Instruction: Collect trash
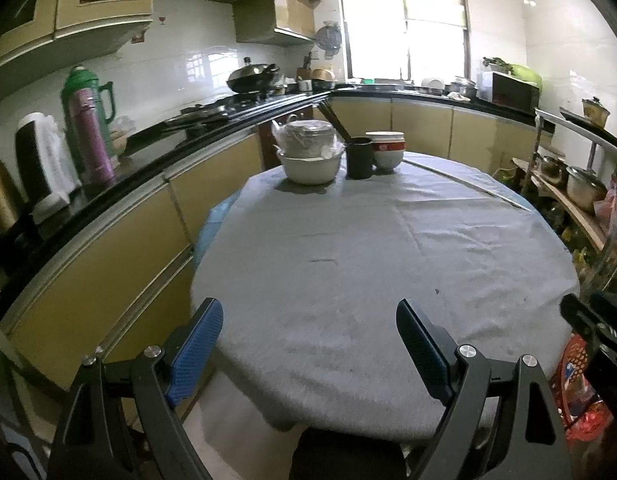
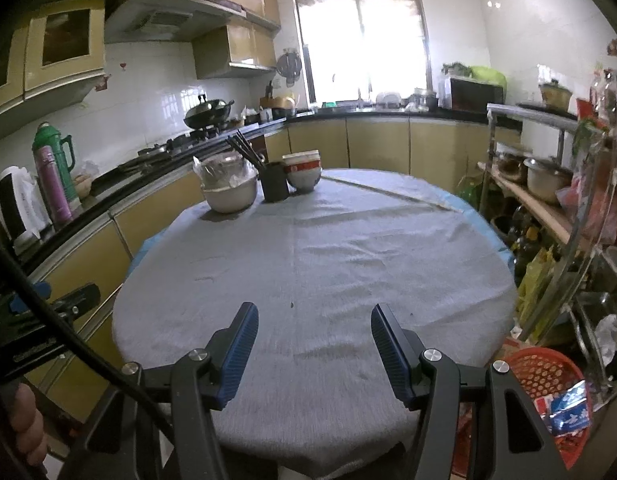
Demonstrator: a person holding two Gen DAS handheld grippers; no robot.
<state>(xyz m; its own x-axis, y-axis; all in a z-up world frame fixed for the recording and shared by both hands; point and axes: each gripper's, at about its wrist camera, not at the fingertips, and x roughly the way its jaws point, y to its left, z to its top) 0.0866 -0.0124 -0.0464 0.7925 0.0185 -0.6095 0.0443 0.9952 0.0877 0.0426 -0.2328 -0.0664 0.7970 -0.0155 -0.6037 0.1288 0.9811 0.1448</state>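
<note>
A red basket [image 2: 542, 368] is sitting on the floor right of the round table [image 2: 308, 248], holding wrappers [image 2: 566, 410]. At the table's far edge a white pot [image 2: 230, 194], a black chopstick cup [image 2: 274, 186] and stacked bowls [image 2: 304, 170] are standing close together. The left gripper [image 1: 310, 344] and right gripper [image 2: 314, 344] are hovering over the near edge, jaws spread wide, gripping nothing

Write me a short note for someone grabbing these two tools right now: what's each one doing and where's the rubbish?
Left hand-held gripper: open, empty, above the near edge of the grey-clothed table.
Right hand-held gripper: open, empty, same spot.
Trash: wrappers already lie in the red basket by the right gripper.
Tabletop shows only tiny specks; bowls and a chopstick cup sit at the far edge.
Left: probably just a check for leftover scraps.
</note>
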